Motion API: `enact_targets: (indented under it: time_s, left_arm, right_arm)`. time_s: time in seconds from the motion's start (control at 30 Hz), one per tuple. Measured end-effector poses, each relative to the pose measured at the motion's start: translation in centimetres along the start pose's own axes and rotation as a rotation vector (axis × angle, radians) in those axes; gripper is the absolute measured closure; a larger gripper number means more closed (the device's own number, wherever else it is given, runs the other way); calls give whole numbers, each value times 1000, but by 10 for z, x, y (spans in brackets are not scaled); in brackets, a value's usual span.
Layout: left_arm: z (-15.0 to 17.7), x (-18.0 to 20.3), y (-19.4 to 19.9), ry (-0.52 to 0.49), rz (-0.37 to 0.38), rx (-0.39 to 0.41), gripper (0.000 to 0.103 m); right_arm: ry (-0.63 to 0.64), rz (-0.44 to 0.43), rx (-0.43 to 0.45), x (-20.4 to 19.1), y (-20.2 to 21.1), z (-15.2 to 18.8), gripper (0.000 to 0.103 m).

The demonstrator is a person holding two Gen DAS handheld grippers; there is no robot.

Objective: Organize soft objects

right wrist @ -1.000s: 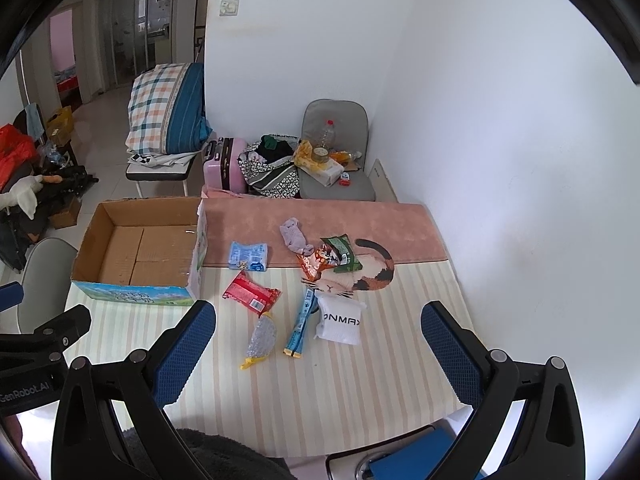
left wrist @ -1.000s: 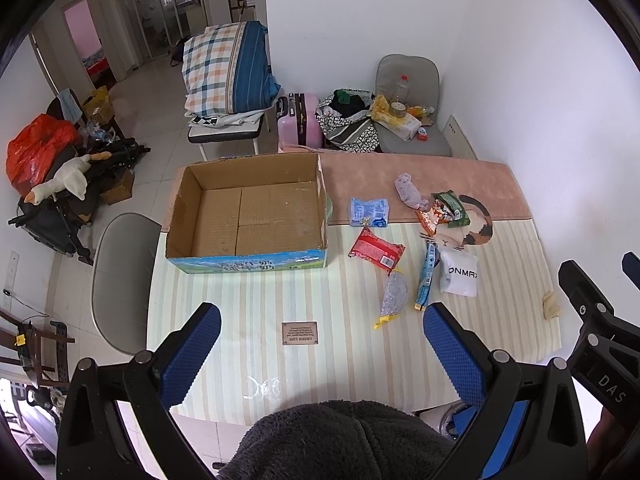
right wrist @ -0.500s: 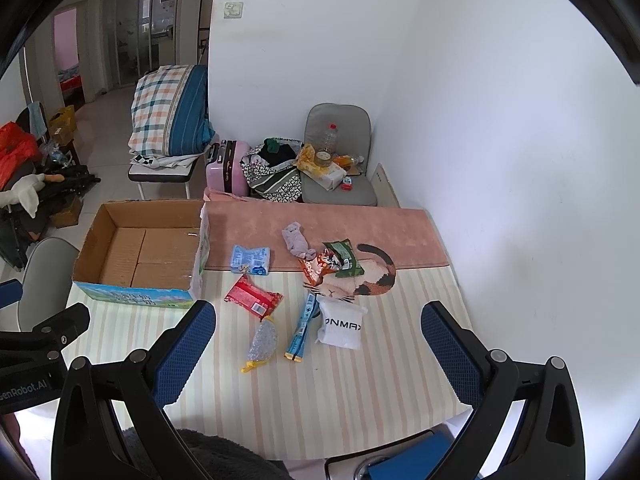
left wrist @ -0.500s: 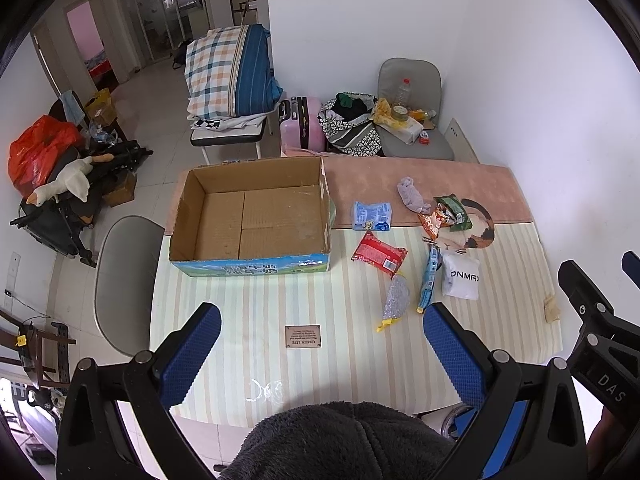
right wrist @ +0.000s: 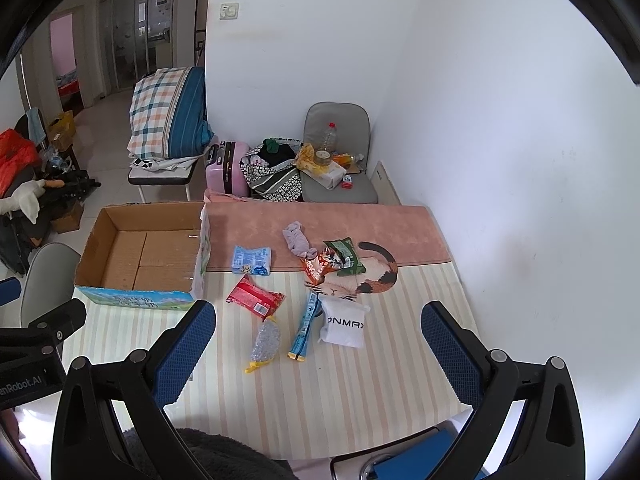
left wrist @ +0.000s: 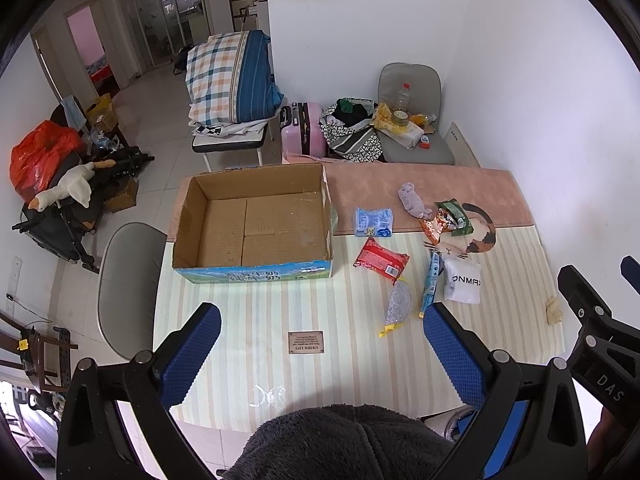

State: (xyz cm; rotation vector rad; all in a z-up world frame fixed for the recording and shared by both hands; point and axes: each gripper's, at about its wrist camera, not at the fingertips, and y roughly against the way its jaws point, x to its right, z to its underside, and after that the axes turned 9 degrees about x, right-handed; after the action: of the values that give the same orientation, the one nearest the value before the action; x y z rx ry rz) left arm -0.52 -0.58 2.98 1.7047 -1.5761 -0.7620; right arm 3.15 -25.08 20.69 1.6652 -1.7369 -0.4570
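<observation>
Left gripper (left wrist: 320,344) and right gripper (right wrist: 318,344), both held above the near edge of the striped table (left wrist: 248,312), jaws spread wide and holding nothing. Soft items lie well ahead of both grippers, right of the open, empty cardboard box (left wrist: 252,224): blue packet (left wrist: 373,222), red packet (left wrist: 380,260), grey sock (left wrist: 414,200), orange snack bag (left wrist: 436,226), green snack bag (left wrist: 454,216), white ONMAX pouch (left wrist: 462,280), blue stick sachet (left wrist: 430,284) and bubble-wrap piece (left wrist: 396,306), the last nearest the grippers.
</observation>
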Motion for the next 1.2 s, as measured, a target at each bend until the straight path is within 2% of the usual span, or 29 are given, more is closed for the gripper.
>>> enact_targets:
  time_s: [0.5, 0.67, 0.77, 0.87, 0.97, 1.1, 1.13, 1.17, 1.2]
  left_arm:
    - [-9, -6, -1, 2, -3, 13, 0]
    - [-21, -3, -16, 0, 11, 15, 0]
    - [-30, 4, -40, -4, 9, 3, 0]
    - [-38, 14, -81, -16, 9, -57, 0]
    - [-38, 27, -137, 0, 63, -183, 0]
    - [-31, 50, -228, 74, 159, -377, 1]
    - [-26, 60, -257, 90, 172, -439, 5]
    - [-21, 68, -277, 108, 177, -485, 14]
    - [-17, 75, -299, 134, 192, -537, 18]
  right_arm:
    - [-16, -14, 12, -3, 0, -2, 0]
    - [-60, -24, -42, 7, -23, 2, 0]
    - [-89, -16, -79, 20, -46, 8, 0]
    - [-123, -2, -143, 38, -84, 15, 0]
    - [-151, 29, -228, 63, -137, 25, 0]
    - [-175, 36, -377, 93, -232, 52, 0]
    - [-179, 38, -407, 100, -252, 60, 0]
    - [-192, 44, -442, 107, -277, 70, 0]
    - [-207, 44, -485, 112, -304, 82, 0]
